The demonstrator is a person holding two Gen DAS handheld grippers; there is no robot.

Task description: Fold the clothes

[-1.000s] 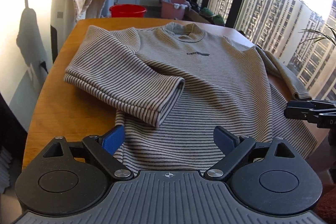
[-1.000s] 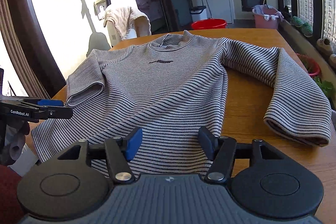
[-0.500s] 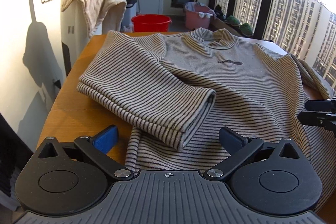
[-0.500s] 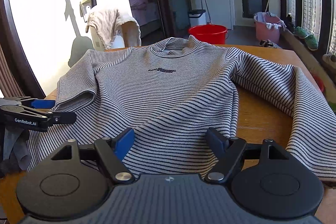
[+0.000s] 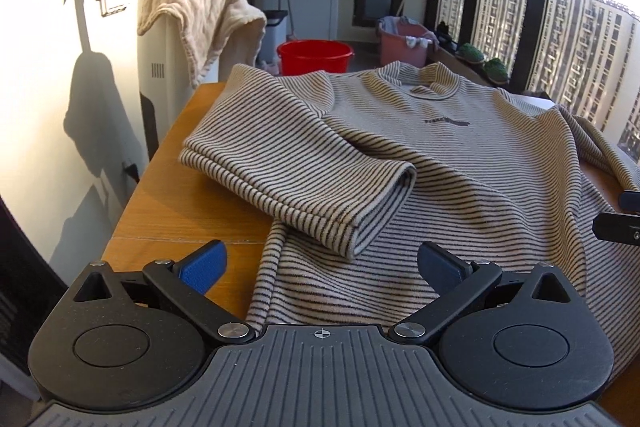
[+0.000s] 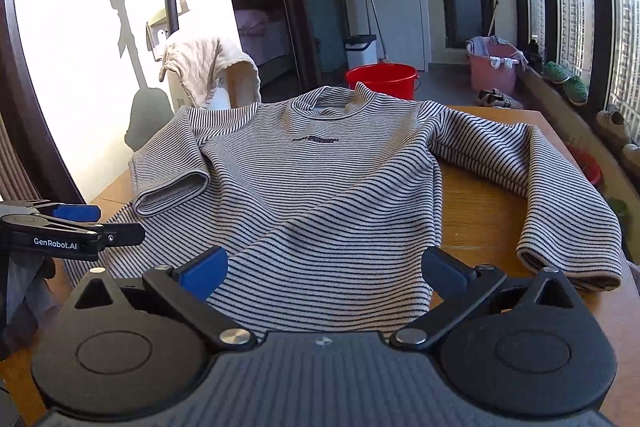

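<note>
A grey striped long-sleeved sweater (image 5: 460, 163) lies face up on the wooden table (image 5: 168, 195), collar at the far end. Its left sleeve (image 5: 304, 171) is folded across the body, and the cuff ends just ahead of my left gripper (image 5: 320, 263), which is open over the hem edge and holds nothing. In the right wrist view the sweater (image 6: 320, 187) fills the middle, with its other sleeve (image 6: 568, 227) bent down along the table (image 6: 476, 211). My right gripper (image 6: 324, 267) hovers at the hem; its jaws are opening, with cloth lying under the gap and not pinched. The left gripper (image 6: 76, 223) shows at left.
Beyond the table stand a red bucket (image 6: 382, 77), a pink tub (image 6: 494, 67) and a white unit draped with a beige towel (image 5: 196, 19). Tall windows run along the right with shoes (image 6: 568, 83) on the sill. The table's left edge is close to the wall.
The right gripper's jaws have spread wider and it has shifted right along the hem. The left gripper has moved left, so the folded sleeve cuff now lies straight ahead of it.
</note>
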